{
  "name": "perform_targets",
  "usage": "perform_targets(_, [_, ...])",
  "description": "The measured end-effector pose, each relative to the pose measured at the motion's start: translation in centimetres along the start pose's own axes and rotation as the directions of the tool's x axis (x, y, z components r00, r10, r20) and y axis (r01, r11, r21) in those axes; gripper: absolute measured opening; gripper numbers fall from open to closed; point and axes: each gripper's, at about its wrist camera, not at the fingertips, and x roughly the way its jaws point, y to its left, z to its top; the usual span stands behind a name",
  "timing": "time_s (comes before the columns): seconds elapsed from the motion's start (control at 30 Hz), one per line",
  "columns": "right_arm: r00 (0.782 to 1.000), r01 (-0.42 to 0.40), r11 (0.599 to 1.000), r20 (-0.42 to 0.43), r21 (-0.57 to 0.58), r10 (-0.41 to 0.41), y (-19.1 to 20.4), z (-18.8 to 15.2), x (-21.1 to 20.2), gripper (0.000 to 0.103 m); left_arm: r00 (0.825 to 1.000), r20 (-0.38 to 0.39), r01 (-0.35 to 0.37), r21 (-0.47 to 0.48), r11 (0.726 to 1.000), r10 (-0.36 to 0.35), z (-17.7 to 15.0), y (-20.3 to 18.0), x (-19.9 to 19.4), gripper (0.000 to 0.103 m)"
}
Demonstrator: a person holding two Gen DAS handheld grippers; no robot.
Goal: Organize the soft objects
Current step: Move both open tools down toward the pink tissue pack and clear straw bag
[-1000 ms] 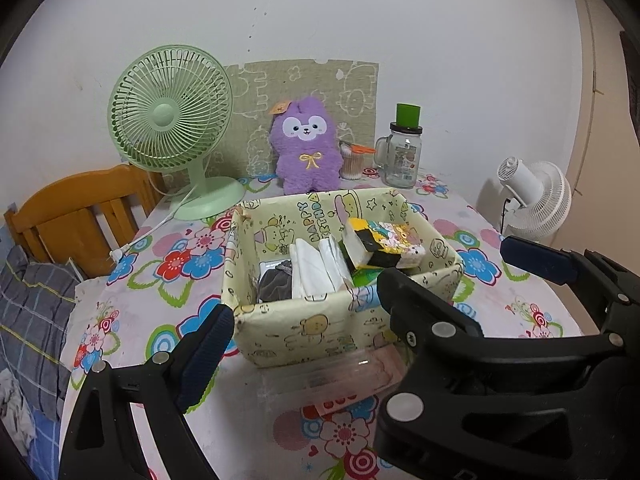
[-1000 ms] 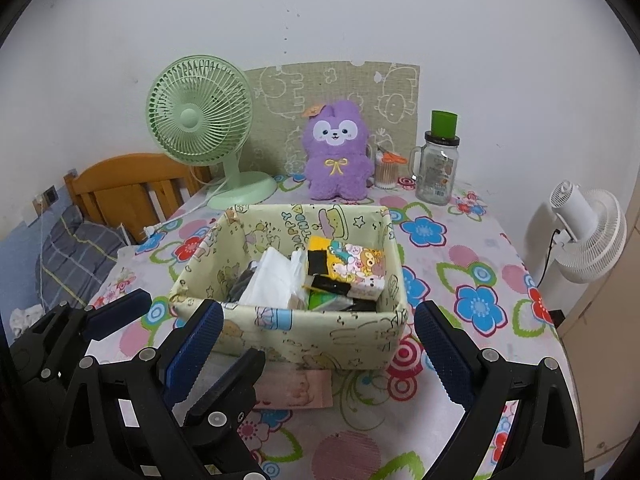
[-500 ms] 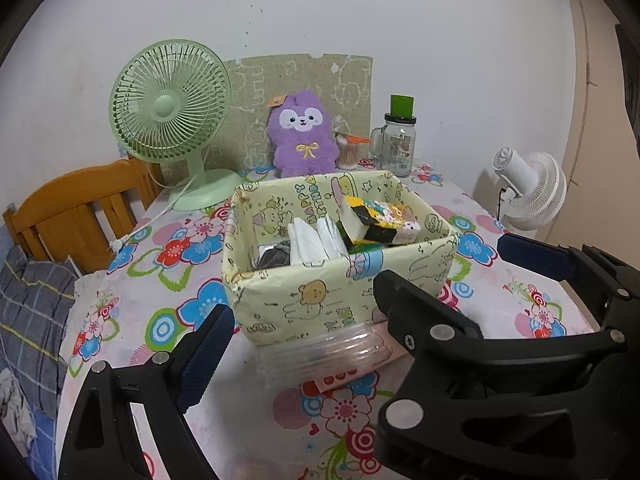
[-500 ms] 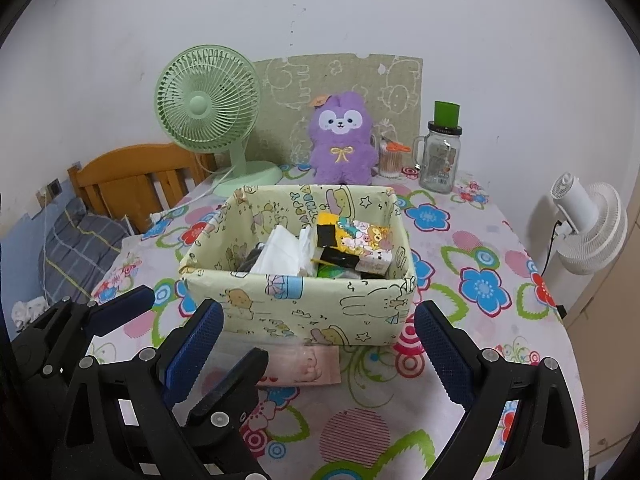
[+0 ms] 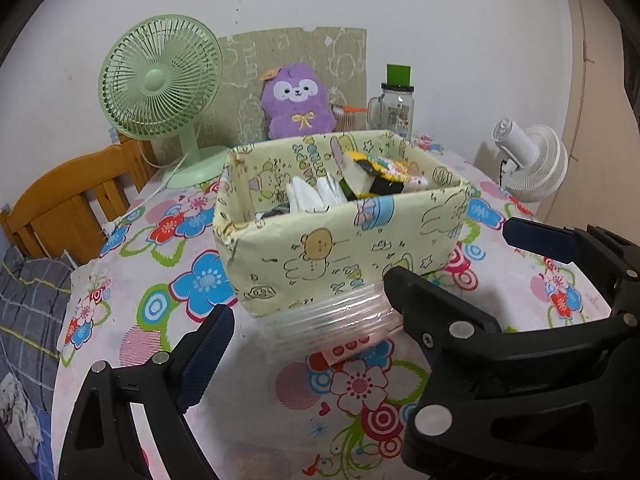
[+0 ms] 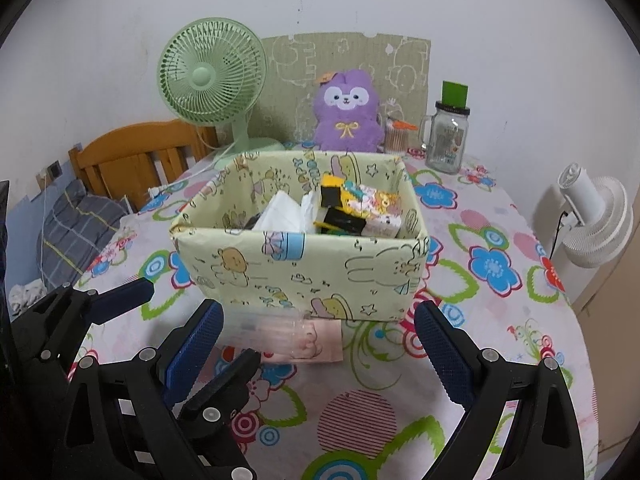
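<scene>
Two hand-held grippers hover side by side over a round desk (image 6: 520, 320) covered in a flowered cloth, facing a pale yellow cartoon-print fabric storage box (image 6: 304, 268) that already holds folded white cloths (image 6: 280, 216) and colourful soft packets (image 6: 360, 204). The left gripper (image 5: 304, 332) has its jaws spread wide and holds nothing; the right gripper (image 6: 318, 340) likewise stands wide and empty, its blue pads to either side of the box's near wall.

Just in front of the box, lying flat on the desk and touching or almost touching its base, is a clear plastic packet with a pink printed card inside (image 6: 296, 336). Its long axis runs left to right, parallel to the box's front wall, so neither end points toward the grippers.

This packet looks like the next piece to be put away. A clean pick would likely mean coming down over it with the jaws straddling its short width, across the long axis, and closing gently near the middle, since slick film may slip or crumple. The box wall sits close behind, so the far finger has little room and could nudge the box.

A purple plush toy (image 6: 346, 116) sits at the back of the desk beside a green desk fan (image 6: 212, 76).
</scene>
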Motion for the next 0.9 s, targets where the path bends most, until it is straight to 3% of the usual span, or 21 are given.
perform_targets(0.5, [0.997,-0.020,1.000,-0.079,0.012,0.021,-0.3,-1.6,3.7,0.092,0.995,-0.096,-0.004,0.010,1.000,0.005,-1.6,0.4,3.6,0.093])
perform_targets(0.67, [0.993,-0.025,0.999,-0.114,0.022,0.028,-0.7,-1.8,4.9,0.081,0.991,-0.131,-0.002,0.011,1.000,0.003,-1.7,0.7,4.8,0.093])
perform_targets(0.9, [0.988,-0.030,0.998,-0.152,0.058,0.039,-2.1,-2.2,6.2,0.074,0.986,-0.165,0.013,0.033,0.999,-0.008,-1.8,0.3,6.2,0.093])
